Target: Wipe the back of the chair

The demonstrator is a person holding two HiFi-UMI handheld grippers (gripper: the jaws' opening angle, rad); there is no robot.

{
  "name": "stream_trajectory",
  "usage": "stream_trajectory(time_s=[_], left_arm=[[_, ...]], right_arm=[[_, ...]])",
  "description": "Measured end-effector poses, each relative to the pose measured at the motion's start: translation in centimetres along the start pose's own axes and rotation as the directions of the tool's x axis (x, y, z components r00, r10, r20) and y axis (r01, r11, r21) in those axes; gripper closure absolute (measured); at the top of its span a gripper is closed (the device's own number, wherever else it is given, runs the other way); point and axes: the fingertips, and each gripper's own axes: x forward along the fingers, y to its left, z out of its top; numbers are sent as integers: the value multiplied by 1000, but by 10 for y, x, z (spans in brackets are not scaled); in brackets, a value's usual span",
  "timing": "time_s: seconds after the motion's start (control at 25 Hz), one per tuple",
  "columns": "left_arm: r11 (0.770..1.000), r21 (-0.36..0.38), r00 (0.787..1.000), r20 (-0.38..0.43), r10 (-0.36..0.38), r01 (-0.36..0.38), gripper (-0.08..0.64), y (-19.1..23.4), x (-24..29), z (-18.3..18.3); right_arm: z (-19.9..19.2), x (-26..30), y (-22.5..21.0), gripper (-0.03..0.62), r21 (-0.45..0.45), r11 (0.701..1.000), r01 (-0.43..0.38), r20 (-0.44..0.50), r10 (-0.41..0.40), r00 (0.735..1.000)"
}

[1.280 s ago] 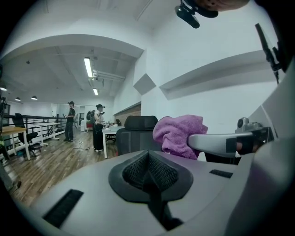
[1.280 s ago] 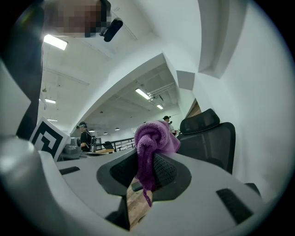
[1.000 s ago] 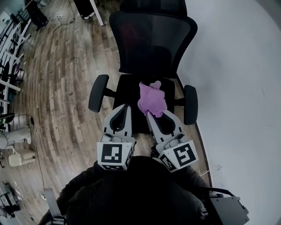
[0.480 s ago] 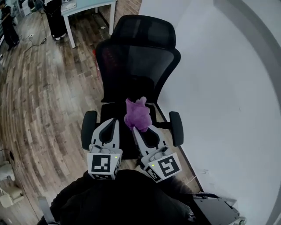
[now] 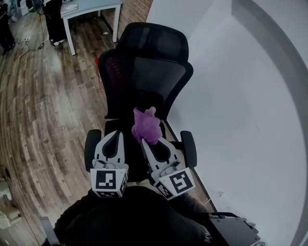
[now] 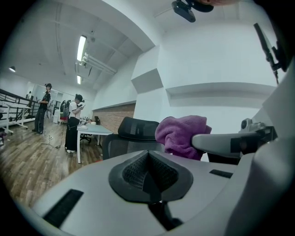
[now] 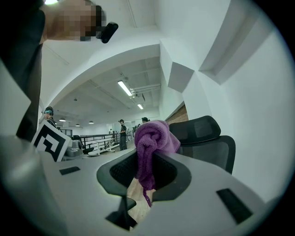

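**Purple cloth clamped in R gripper, low in front of chair back**

Wood floor [image 5: 43,96] on the L, plain white wall [image 5: 240,96] filling the R. Close beside that wall, a black office chair [image 5: 142,98], facing the camera wearer. Mesh back [image 5: 149,72] upright, w/ headrest [image 5: 154,41] on top and padded armrests either side of the seat [image 5: 133,154]. Beyond the chair, a pale table [image 5: 91,6]. In the left gripper view, two people [image 6: 73,122] standing by it, far bkgd.

Both grippers side by side over the seat, pointing at the back.

- L gripper [image 5: 114,134]: jaws pressed together, nothing btwn the pads. Over the L part of the seat, just beside its partner.
- R gripper [image 5: 147,142]: jaws closed on the purple cloth [image 5: 146,126].

Cloth bunched in a lump past the R jaw tips, w/ a thin tail hanging down btwn the pads in the right gripper view. Seen from the head view, sits low, about where the back meets the seat. Cannot tell whether touching the mesh. In the right gripper view, back and headrest visible beyond the cloth, to its R.
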Motion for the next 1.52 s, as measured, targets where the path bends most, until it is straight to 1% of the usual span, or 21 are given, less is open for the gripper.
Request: stream_trajectory(time_s=[0.08,0.16,0.36,0.48,0.6,0.68,0.76,0.84,0.96,1.04,1.12,1.2,1.28,1.4,1.52], left_arm=[[1000,14,1000,-3,5,-5,555,-2,10,2],[999,26,1000,-13,20,-19,556,-3,30,1],[997,56,996,-55,64,-61,557,-15,60,-1],[991,94,992,-72,107,-100,556,-22,73,8],[984,113,988,-53,143,-136,557,-27,91,22],[982,107,986,-39,161,-156,556,-24,100,27],[981,89,984,-34,177,-174,557,-15,108,27],[981,81,984,-24,178,-176,556,-2,125,28],[983,74,985,-25,168,-166,555,19,149,27],[985,55,986,-35,166,-164,556,30,159,26],[985,39,985,-41,169,-168,557,38,165,24],[983,31,983,-45,180,-179,556,46,168,20],[979,29,978,-47,202,-201,555,58,170,20],[968,24,967,-44,249,-248,556,81,169,24],[956,10,954,-59,294,-293,557,101,165,21]], right_arm=[[1,6,-11,516,10,1000,-6,5,6,1000],[-2,17,-31,515,24,1000,-16,4,16,1000],[2,31,-73,515,36,998,-43,8,43,999],[13,37,-89,515,45,995,-93,26,92,995],[28,49,-104,515,43,987,-152,46,150,988],[36,61,-112,515,36,985,-170,54,168,984],[37,74,-119,515,35,985,-167,46,165,985],[29,96,-128,515,45,987,-154,32,152,988],[6,129,-138,515,80,988,-132,-10,133,991],[-1,146,-139,516,81,988,-131,-40,134,990],[1,164,-140,517,67,988,-141,-49,144,988],[11,185,-143,517,49,986,-160,-31,162,986],[30,210,-147,517,28,983,-179,3,179,984],[65,250,-152,517,-13,980,-196,53,197,979],[96,284,-153,517,-52,977,-209,91,213,973]])
